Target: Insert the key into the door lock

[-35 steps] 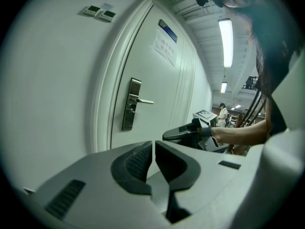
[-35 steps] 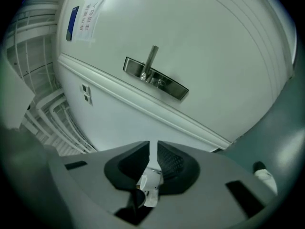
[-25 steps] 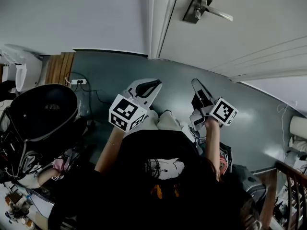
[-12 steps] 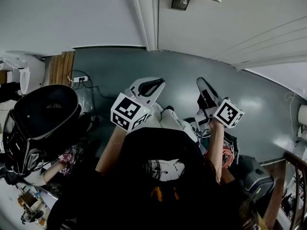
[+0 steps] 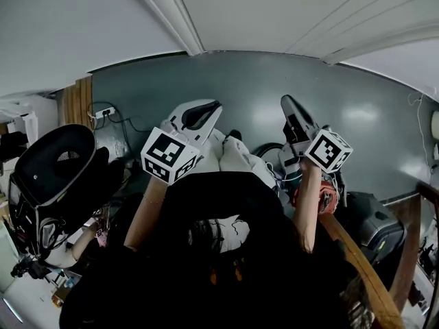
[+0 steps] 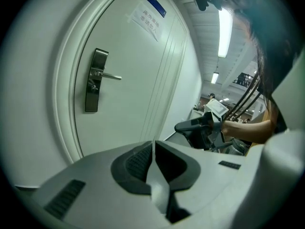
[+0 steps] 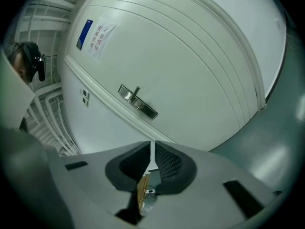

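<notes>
The right gripper [image 7: 152, 150] has its jaws clenched on the key [image 7: 142, 191] — a thin brass-coloured strip seen edge-on, low in the slot between the dark ribbed pads, with a small metal ring just beside it. None of it shows past the jaw tips. The left gripper [image 6: 153, 146] is clenched as well, its pads meeting in a straight seam with nothing between them.

Both grippers point at the white door [image 6: 143, 80] and stand well apart from it. The lock plate [image 6: 95, 80] is a tall metal plate close to the door's edge, just beside the door frame [image 6: 62, 104]. Its lever handle [image 6: 110, 77] reaches from about the plate's middle toward the door's centre. In the right gripper view the plate appears tilted, and the keyhole is too small to make out. A paper notice [image 6: 148, 18] with a blue band is stuck high on the door, near its top edge.

In the head view the two grippers are side by side above the grey-green floor [image 5: 240, 81], tips toward the door's bottom edge. At the floor's left edge sit a large black object [image 5: 58, 163] and, against the wall, a white socket strip [image 5: 103, 112] — what the black thing is I cannot tell.
</notes>
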